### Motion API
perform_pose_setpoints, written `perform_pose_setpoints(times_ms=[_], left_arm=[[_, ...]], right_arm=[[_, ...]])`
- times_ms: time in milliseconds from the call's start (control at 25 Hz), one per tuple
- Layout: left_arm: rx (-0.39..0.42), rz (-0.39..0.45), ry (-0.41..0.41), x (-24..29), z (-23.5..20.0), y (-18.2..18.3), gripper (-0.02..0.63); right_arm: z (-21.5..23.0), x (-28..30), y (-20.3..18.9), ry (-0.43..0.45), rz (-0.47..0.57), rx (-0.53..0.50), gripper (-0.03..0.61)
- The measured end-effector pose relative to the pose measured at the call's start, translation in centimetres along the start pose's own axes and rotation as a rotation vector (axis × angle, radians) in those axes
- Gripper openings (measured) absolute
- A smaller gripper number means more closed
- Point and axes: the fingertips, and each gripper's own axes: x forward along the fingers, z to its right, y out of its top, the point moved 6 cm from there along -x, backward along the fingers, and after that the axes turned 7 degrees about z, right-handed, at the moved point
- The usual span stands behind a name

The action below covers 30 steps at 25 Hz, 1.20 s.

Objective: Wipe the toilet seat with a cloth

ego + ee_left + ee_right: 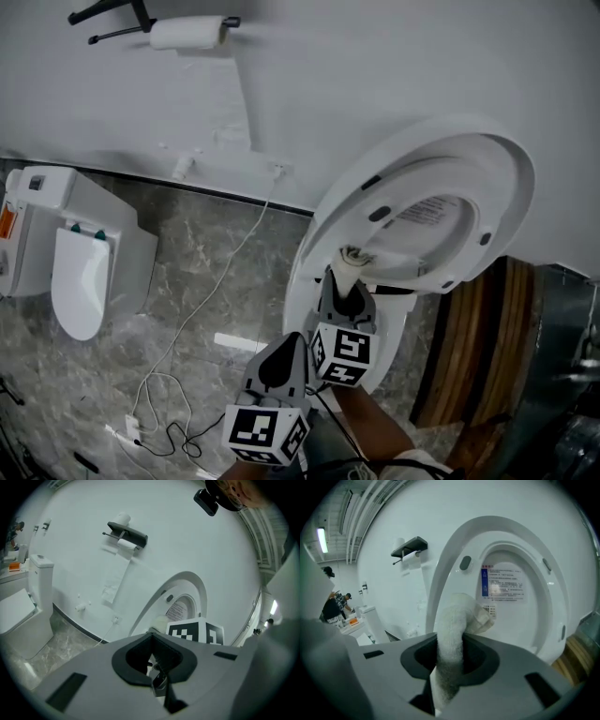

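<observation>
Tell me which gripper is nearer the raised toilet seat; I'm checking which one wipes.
Right. The right gripper holds the cloth up at the toilet seat; the left gripper, shut, sits farther back.

Left gripper (292,341) is held low with jaws closed and empty; right gripper (347,277) extends just ahead, jaws clamped on cloth (452,634).

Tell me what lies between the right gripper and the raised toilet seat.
Only the white cloth: the right gripper clamps it, its bunched end reaching toward the raised toilet seat. The right gripper view shows this.
</observation>
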Motion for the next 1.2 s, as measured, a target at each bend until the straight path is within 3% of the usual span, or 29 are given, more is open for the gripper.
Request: perform_pose_setpoints(times_ms=[200,720,1000,1200], left_arm=[[-0.006,0.001,-0.009,1.2,0.9,1.5,0.009],[0.003,0.052,-0.074,3.0,3.3,6.9,0.009],[0.007,0.049,-0.116,3.7,5.4,8.0,0.009],[0.027,0.048,-0.165,4.5,7.8,8.7,0.009]], right_arm=[[-0.5,0.9,2.8,0.057,0.026,-0.046,0.097],[0.1,1.0,11.0,0.167,0.075,-0.047,0.095],[4.3,0.5,17.7,0.12,0.186,0.053,0.096],[7.7,-0.3,20.4,0.067,0.235,0.086,0.097]])
